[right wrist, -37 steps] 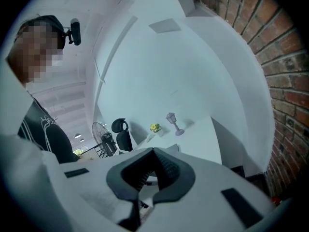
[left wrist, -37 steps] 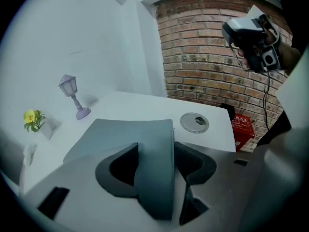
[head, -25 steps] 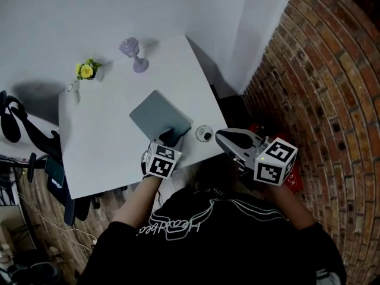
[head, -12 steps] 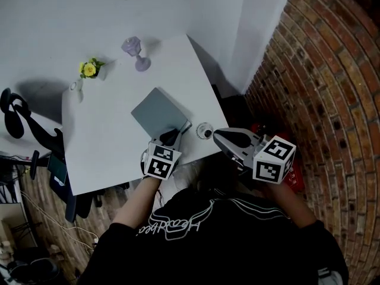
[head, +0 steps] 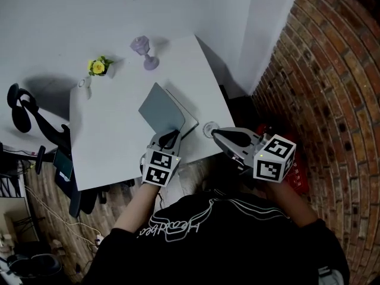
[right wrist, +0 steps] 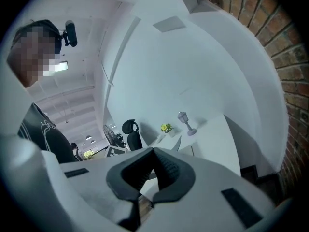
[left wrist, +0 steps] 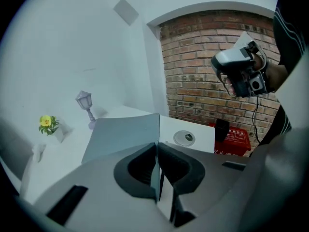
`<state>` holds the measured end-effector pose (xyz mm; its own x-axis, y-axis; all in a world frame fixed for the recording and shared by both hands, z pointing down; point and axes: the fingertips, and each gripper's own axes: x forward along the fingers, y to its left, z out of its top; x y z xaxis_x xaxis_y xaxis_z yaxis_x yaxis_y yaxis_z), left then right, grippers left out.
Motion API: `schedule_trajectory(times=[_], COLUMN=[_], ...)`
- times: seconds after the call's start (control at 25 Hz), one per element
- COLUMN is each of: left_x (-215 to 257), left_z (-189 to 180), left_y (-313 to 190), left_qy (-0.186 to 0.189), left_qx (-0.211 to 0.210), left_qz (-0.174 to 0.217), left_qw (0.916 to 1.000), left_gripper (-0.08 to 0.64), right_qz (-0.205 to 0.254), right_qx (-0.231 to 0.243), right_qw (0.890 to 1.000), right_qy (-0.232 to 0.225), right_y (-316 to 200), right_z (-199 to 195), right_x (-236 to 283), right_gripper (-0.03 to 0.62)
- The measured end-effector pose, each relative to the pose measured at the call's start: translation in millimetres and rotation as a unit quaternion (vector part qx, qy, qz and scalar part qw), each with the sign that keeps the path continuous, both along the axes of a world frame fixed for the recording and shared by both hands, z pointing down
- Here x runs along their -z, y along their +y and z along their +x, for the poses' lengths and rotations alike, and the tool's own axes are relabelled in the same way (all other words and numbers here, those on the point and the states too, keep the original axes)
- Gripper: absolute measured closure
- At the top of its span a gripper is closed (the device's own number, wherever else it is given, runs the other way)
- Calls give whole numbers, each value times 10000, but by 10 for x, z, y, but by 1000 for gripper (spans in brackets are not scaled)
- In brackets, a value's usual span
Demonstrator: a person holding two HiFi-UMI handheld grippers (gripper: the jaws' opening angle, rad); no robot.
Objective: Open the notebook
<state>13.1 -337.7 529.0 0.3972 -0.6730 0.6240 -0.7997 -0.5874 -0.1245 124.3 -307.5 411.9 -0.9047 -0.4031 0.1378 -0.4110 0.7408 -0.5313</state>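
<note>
Notebook [head: 160, 108] lies mid-table [head: 113, 141], its near edge lifted at 6 o'clock by the left gripper [head: 171, 136]. Left gripper view: jaws pinch the cover [left wrist: 123, 137] edge; best to arc it about the spine, not tug. Right gripper view: right gripper [right wrist: 153, 151] closed, empty.

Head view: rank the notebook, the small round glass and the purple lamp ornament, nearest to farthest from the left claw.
1. notebook: its cover is gripped in the left claw.
2. small round glass: just to the claw's right.
3. purple lamp ornament: far back, beyond the notebook.
</note>
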Motion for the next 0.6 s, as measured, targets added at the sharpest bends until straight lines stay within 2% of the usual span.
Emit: schedule_trajectory(times=[0.4,0.6], left_x=[221,248], left_z=[-221,-375], left_y=[217,353], left_qy=[624,797], left_qx=[239,284], left_qz=[82,54], left_qw=[9977,9964], left_gripper=[520,520], right_qz=[-109,-161], right_qx=[338,373], right_qw=[9994,9992], right_qy=[-5,22], right_y=[90,250], right_z=[-407,-586], right_x=[-38,-24], right_gripper=[592,592])
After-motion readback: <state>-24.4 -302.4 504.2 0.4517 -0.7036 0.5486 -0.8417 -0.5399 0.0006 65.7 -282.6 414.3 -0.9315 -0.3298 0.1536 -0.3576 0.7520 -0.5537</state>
